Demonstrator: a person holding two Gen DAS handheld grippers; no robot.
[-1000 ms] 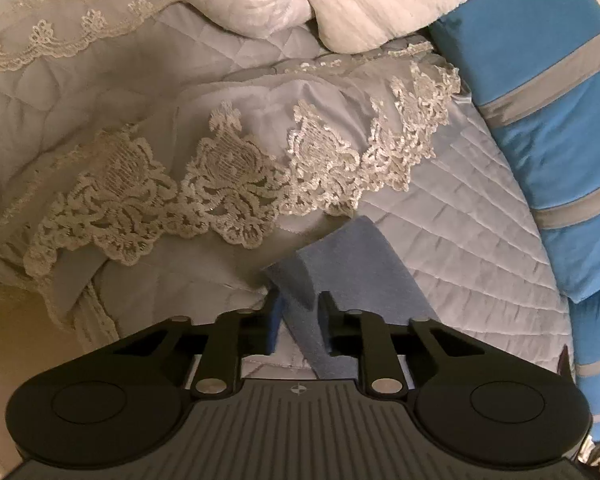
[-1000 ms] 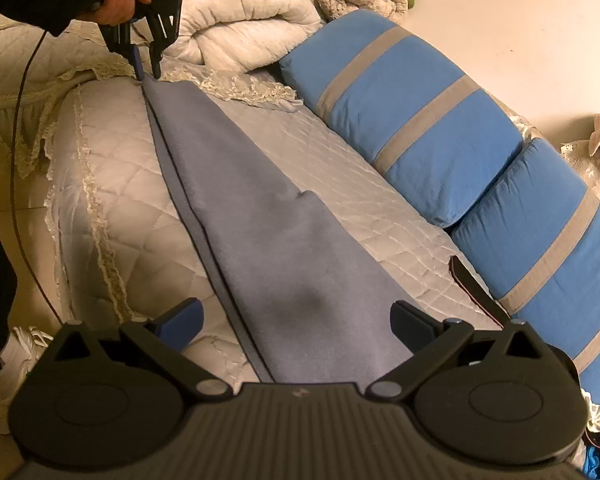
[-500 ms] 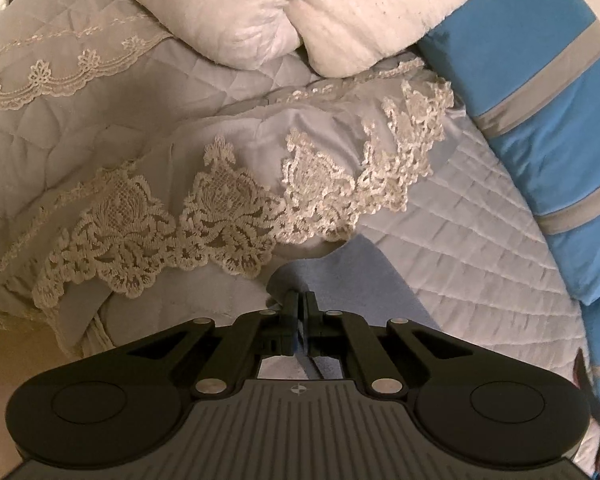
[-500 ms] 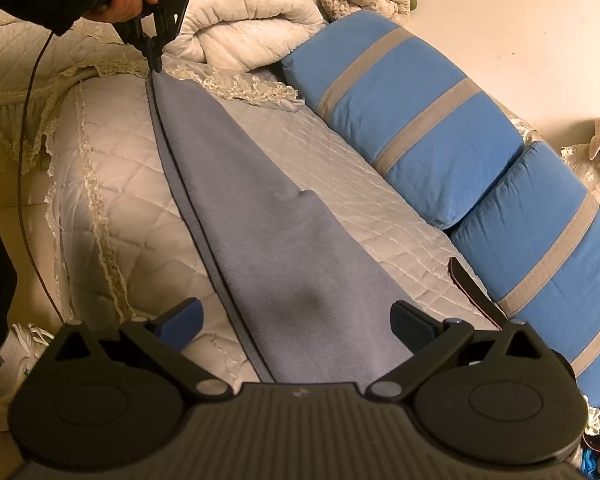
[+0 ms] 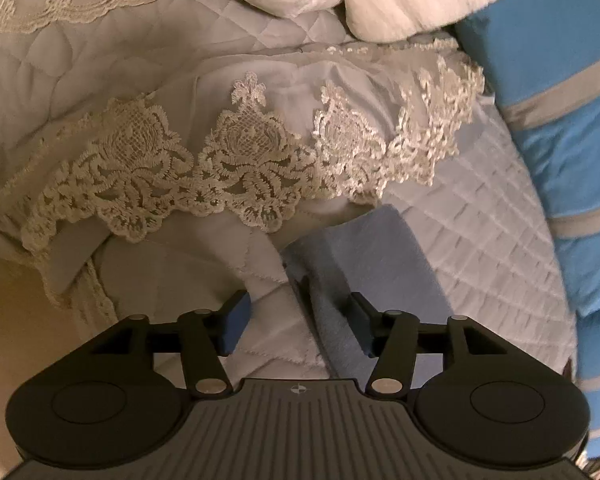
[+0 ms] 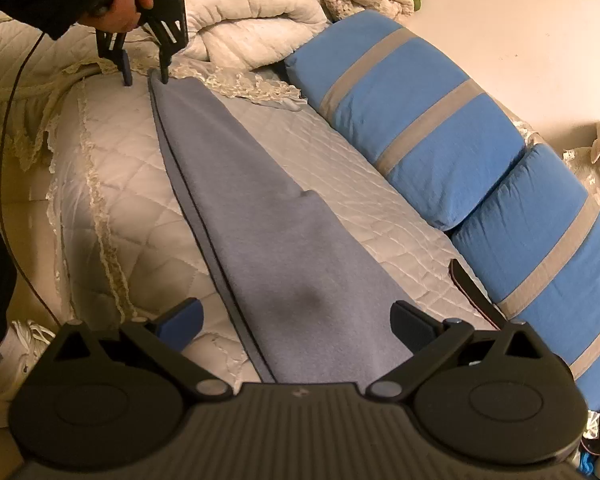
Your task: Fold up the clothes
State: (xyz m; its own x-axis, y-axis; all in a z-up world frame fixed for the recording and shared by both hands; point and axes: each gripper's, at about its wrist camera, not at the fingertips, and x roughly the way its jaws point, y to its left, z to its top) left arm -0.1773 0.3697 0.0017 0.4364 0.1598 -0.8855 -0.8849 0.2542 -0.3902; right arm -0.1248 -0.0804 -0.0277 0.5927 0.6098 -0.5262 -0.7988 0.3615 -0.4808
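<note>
While both my left tongs (image 5: pixel 296 322) and right tongs (image 6: pixel 296 322) gape, the grey cloth (image 6: pixel 268 216) lies between lace trim (image 5: pixel 236 168) and blue cushions (image 6: pixel 412 120).

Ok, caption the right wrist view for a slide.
Open right claw over folded blue-grey garment on the quilted bed; left claw open at its far corner.

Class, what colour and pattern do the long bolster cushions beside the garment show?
Bright blue with grey bands across the bolster cushions, best seen in the right wrist view.
</note>
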